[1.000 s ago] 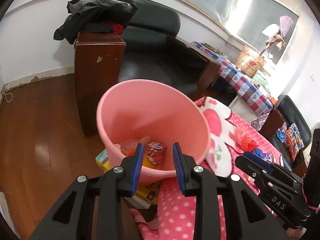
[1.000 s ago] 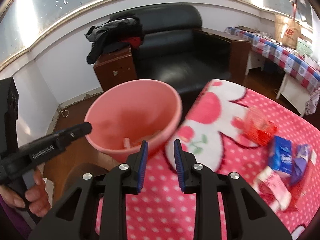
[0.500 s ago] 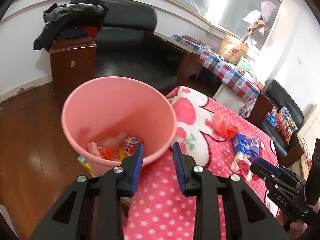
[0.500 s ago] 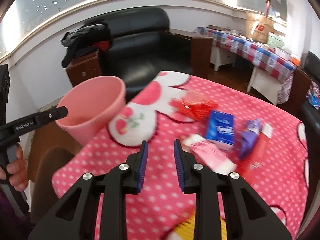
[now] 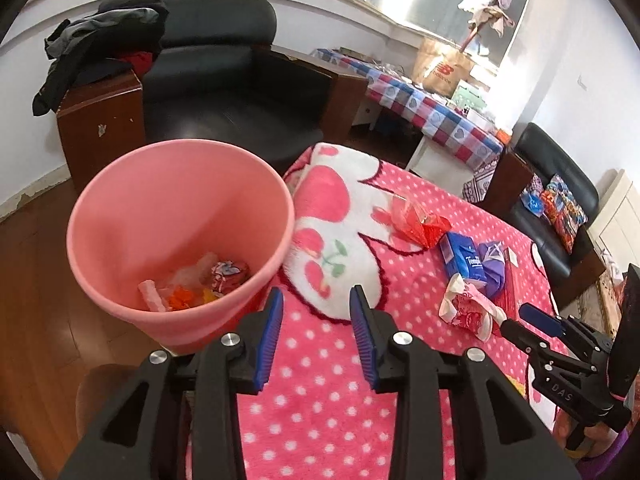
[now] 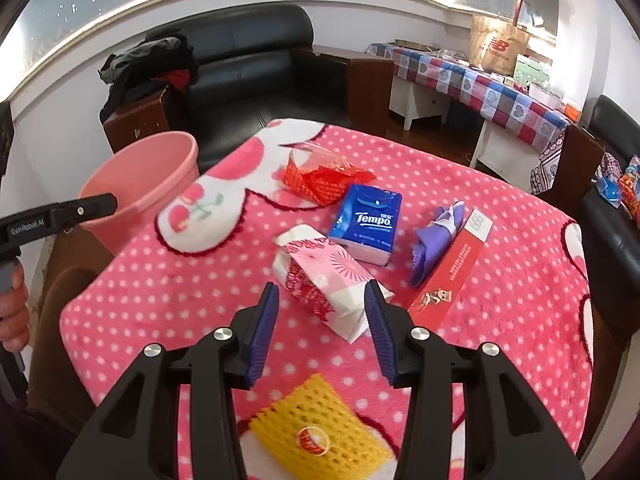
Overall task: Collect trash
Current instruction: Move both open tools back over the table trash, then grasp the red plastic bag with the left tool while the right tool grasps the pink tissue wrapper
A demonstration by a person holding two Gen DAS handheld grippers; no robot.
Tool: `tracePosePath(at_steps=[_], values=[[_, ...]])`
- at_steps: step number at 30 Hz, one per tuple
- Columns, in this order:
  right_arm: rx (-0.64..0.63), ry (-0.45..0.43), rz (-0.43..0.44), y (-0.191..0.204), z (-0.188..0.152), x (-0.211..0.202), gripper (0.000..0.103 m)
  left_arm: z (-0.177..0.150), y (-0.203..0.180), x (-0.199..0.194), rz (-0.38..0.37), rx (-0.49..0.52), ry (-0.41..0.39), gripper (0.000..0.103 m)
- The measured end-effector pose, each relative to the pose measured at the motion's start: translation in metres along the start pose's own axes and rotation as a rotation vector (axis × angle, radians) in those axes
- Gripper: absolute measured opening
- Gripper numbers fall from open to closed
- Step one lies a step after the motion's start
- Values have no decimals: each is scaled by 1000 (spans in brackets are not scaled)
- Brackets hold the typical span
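Note:
The pink bin (image 5: 180, 216) stands beside the table at the left, with several wrappers in its bottom. My left gripper (image 5: 316, 320) hovers over the blanket edge next to the bin, jaws opening, with nothing between them. On the pink dotted blanket (image 6: 160, 292) lie a red crumpled wrapper (image 6: 320, 180), a blue tissue pack (image 6: 366, 222), a purple wrapper (image 6: 436, 236), a long red box (image 6: 452, 268) and a yellow foam net (image 6: 320, 432). My right gripper (image 6: 320, 320) hangs just short of a pink-and-white packet (image 6: 324, 280), jaws opening; its pads do not press the packet.
A black armchair (image 6: 256, 80) stands behind the table, with a wooden cabinet (image 5: 100, 120) under a pile of dark clothes beside it. A chequered side table (image 6: 480, 84) with a paper bag lies far right, and another black chair (image 5: 552, 184) beyond it.
Both grippers swung from over the bin toward the right across the table. The right gripper's jaws spread wider and now frame the pink-and-white packet; the left jaws widened slightly.

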State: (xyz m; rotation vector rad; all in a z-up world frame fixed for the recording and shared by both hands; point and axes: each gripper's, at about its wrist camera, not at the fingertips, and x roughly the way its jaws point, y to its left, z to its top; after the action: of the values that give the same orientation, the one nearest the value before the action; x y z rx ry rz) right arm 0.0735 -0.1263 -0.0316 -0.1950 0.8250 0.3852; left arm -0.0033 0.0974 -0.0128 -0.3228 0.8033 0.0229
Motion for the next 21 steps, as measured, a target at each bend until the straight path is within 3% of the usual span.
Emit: tracePosePath(at_steps=[11, 13, 21], values=[[-179, -5, -64, 5, -4, 21, 43, 6, -20, 22, -7, 29, 47, 34], [-181, -3, -65, 4, -3, 23, 19, 7, -24, 27, -14, 33, 56, 34], [-115, -46, -12, -8, -1, 9, 7, 20, -52, 44, -63, 74, 68, 34]])
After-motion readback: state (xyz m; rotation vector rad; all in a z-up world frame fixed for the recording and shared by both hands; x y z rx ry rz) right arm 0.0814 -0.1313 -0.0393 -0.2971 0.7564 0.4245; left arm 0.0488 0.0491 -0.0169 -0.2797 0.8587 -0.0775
